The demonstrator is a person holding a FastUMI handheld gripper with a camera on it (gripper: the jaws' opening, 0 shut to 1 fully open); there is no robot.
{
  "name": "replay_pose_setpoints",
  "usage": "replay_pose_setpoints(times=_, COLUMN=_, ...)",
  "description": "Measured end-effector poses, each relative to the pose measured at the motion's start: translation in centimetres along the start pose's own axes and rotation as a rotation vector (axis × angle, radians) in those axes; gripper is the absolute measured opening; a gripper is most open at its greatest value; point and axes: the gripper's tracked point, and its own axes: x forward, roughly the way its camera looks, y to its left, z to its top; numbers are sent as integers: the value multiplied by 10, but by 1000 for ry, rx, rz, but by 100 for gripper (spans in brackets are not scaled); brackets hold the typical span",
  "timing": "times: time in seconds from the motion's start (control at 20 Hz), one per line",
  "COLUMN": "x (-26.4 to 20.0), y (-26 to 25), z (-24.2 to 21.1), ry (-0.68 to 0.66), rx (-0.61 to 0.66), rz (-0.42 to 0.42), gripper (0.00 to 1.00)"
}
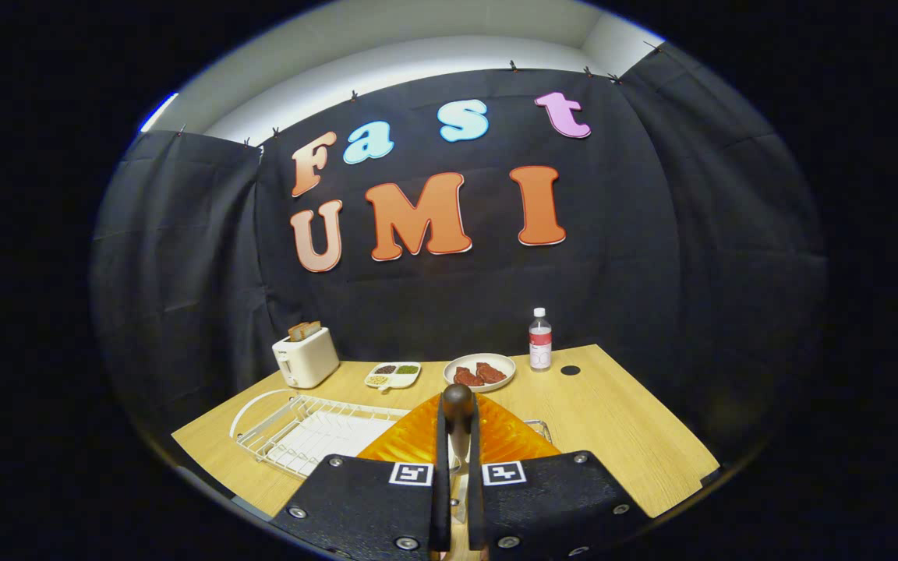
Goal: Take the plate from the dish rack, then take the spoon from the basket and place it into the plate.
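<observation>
At lower left of the frame the white dish rack (pixel 301 428) sits near the table's front edge, the orange plate (pixel 410 436) just right of it, low and centre. The gripper (pixel 457 460) is pinching the spoon (pixel 458 405), handle up, over the plate. I'd lower it straight and release gently. Beyond, toaster (pixel 306 357), snack tray (pixel 393 375), meat dish (pixel 480 372) and bottle (pixel 540 340) stand well apart; bare table (pixel 620 421) lies right.
</observation>
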Motion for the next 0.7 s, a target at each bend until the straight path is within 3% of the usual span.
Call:
replay_pose_setpoints(times=0.35, x=-27, y=58, z=-21, ry=26, rx=-10, rz=157, gripper=9)
replay_pose_setpoints(times=0.7, x=-22, y=107, z=-100, ry=165, rx=-2, rz=289, gripper=9)
